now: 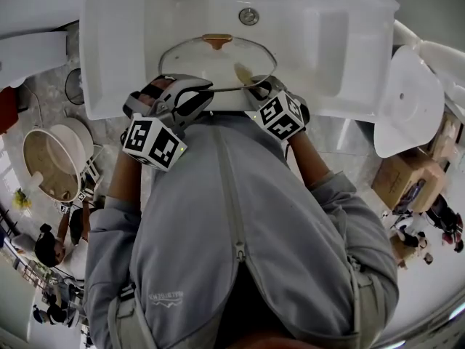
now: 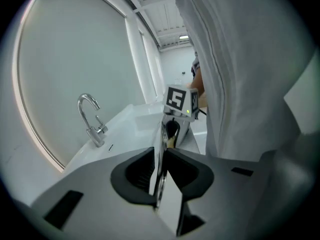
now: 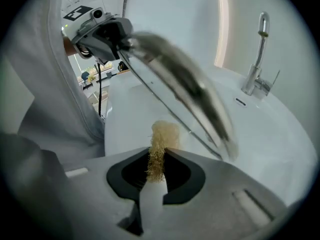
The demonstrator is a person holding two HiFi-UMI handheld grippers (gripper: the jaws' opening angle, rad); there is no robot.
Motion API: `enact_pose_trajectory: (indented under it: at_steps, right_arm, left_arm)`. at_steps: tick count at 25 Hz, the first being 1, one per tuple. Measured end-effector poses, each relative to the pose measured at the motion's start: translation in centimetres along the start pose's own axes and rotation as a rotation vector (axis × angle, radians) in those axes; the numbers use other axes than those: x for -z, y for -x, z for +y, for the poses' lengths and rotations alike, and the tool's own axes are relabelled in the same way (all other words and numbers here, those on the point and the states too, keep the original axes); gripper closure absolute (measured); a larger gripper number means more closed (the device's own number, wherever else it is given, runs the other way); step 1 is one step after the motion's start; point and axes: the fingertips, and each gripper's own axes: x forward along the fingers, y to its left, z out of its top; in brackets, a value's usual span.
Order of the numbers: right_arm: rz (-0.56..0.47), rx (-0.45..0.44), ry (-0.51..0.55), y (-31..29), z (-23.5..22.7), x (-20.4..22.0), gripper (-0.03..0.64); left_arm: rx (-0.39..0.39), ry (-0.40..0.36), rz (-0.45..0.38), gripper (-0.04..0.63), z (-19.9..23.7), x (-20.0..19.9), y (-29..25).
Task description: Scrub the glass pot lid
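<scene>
We're standing at a white sink [image 1: 109, 42] with a drain [image 1: 248, 16] at the back of the bowl and a curved chrome tap [image 2: 90, 119] behind it. The room is pale all over, with light walls and a speckled light floor. There's a round white tub [image 1: 51, 162], brownish inside, on the floor left of the sink, and some cardboard boxes [image 1: 403, 180] off to the right of it. Our grey zip jacket [image 1: 240, 224] fills the near half of the head view.

The glass pot lid [image 1: 211, 60] is up over the front half of the sink bowl, not lying in it. It's tipped steeply on edge. Its wide span runs side to side along the sink's front rim, and the brownish knob [image 1: 216, 41] sticks out on the drain side. From the left gripper view we see it nearly edge-on, as just a thin line running away from us.

The left gripper [image 1: 207, 89] is pinched narrow on the lid's rim at the end nearest the sink's front left. The right gripper [image 3: 159, 156] is clamped on a tan fibrous scrub pad [image 3: 162, 139], and the pad's free end is right up against the glass near the lid's right side. We can't quite tell how hard it's pressing, as the lid is smeared with blur in that view.
</scene>
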Motion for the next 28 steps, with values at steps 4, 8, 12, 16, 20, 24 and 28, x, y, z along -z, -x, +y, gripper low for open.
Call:
enact_pose_trajectory:
  at_steps: [4,8,12,16,20,24,28]
  right_arm:
    - [0.062,0.007,-0.036,1.0,-0.7,2.5,0.57]
    - [0.084,0.029,-0.074,2.0,-1.5,3.9,0.569]
    - [0.107,0.04,-0.087,2.7,-1.9,4.8,0.569]
    - [0.116,0.041,-0.095,2.9,-2.2,5.0,0.569]
    - [0.121,0.058,-0.093,3.0,-2.7,4.8,0.569]
    - [0.109,0.067,-0.1,3.1,-3.2,4.4,0.569]
    - [0.088,0.065,-0.095,2.9,-3.2,3.5,0.569]
  left_arm:
    - [0.008,-0.035,0.08,0.526,-1.1,2.3,-1.8]
    - [0.033,-0.055,0.15,0.526,-2.0,5.0,-3.2]
    - [0.049,-0.039,0.198,0.529,-2.2,7.2,-3.9]
    - [0.062,-0.04,0.237,0.532,-2.2,8.6,-4.9]
    - [0.093,-0.039,0.274,0.538,-2.8,10.0,-5.2]
    - [0.113,-0.057,0.295,0.543,-3.8,10.8,-5.6]
    - [0.106,-0.044,0.278,0.58,-4.1,11.4,-5.6]
